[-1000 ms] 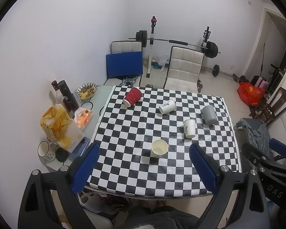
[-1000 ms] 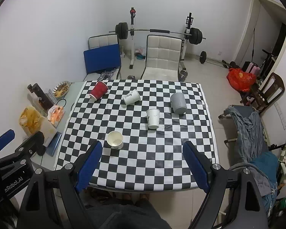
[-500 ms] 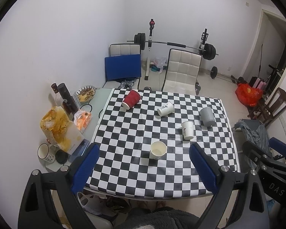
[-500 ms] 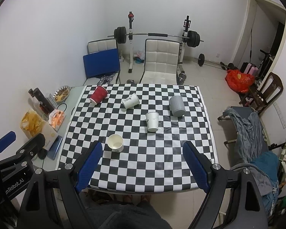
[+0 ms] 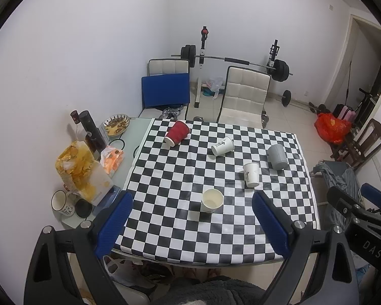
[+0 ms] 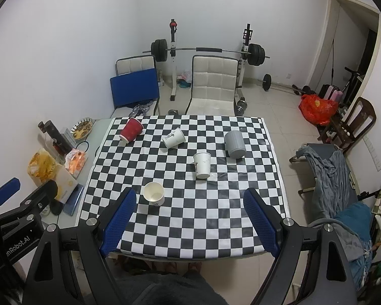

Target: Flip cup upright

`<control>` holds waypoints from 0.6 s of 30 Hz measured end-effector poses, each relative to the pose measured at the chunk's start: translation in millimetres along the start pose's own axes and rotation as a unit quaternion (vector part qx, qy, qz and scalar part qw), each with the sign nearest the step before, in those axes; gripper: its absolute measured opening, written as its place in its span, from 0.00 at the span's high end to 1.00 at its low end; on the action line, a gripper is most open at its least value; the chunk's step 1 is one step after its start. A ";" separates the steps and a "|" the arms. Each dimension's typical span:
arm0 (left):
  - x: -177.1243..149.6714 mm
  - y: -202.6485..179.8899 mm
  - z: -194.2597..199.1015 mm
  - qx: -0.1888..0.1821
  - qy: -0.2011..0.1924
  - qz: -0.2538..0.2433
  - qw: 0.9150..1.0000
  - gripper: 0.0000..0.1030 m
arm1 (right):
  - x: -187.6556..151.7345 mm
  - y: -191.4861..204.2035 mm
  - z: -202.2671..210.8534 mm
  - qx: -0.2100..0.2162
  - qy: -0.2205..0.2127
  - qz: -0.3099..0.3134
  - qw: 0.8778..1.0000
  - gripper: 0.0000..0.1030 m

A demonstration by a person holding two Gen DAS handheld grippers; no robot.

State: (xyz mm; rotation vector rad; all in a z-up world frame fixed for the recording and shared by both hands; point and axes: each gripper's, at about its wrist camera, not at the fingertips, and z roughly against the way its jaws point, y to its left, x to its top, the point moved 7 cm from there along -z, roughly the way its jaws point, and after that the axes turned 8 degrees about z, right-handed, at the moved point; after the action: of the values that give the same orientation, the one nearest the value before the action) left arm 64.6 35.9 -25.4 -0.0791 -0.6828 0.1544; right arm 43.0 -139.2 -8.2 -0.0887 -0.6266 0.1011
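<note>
Several cups sit on the checkered table [image 5: 165, 218]. A cream paper cup [image 5: 212, 200] [image 6: 153, 193] stands upright near the front. A white paper cup [image 5: 251, 174] [image 6: 202, 164] lies on its side mid-table. Another white cup [image 5: 222, 146] [image 6: 174, 138], a red cup [image 5: 176, 133] [image 6: 131, 129] and a grey cup [image 5: 277, 156] [image 6: 234, 144] lie tipped farther back. My left gripper [image 5: 191, 225] and right gripper [image 6: 189, 222] are open, empty, and held high above the table's front edge.
A side table at left holds a chip bag [image 5: 75, 162], dark bottles [image 5: 90, 131], a mug [image 5: 61, 202] and a snack bowl [image 5: 116, 124]. Two chairs [image 5: 243, 94] and a barbell rack [image 5: 231, 59] stand behind. A cot with clothes [image 6: 330, 175] is at right.
Both grippers have risen and drawn back, so the table and cups look smaller and farther away. The cups have not moved. Both stay open.
</note>
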 end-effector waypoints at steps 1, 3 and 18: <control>-1.4 1.7 -0.8 0.002 0.000 0.000 1.000 0.07 | -4.4 -1.2 0.1 -0.001 -0.001 0.001 1.000 0.15; 0.6 2.0 0.4 0.001 0.000 0.002 1.000 0.07 | -1.8 -1.4 0.7 -0.001 -0.002 0.001 1.000 0.15; 0.1 3.7 0.2 0.000 -0.002 0.001 1.000 0.07 | 13.2 4.1 0.4 0.000 -0.004 0.000 1.000 0.15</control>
State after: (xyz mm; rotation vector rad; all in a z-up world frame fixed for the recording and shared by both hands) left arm 64.1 39.6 -25.6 -0.0792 -0.6866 0.1566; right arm 53.1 -133.5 -0.7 -0.0887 -0.6356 0.1004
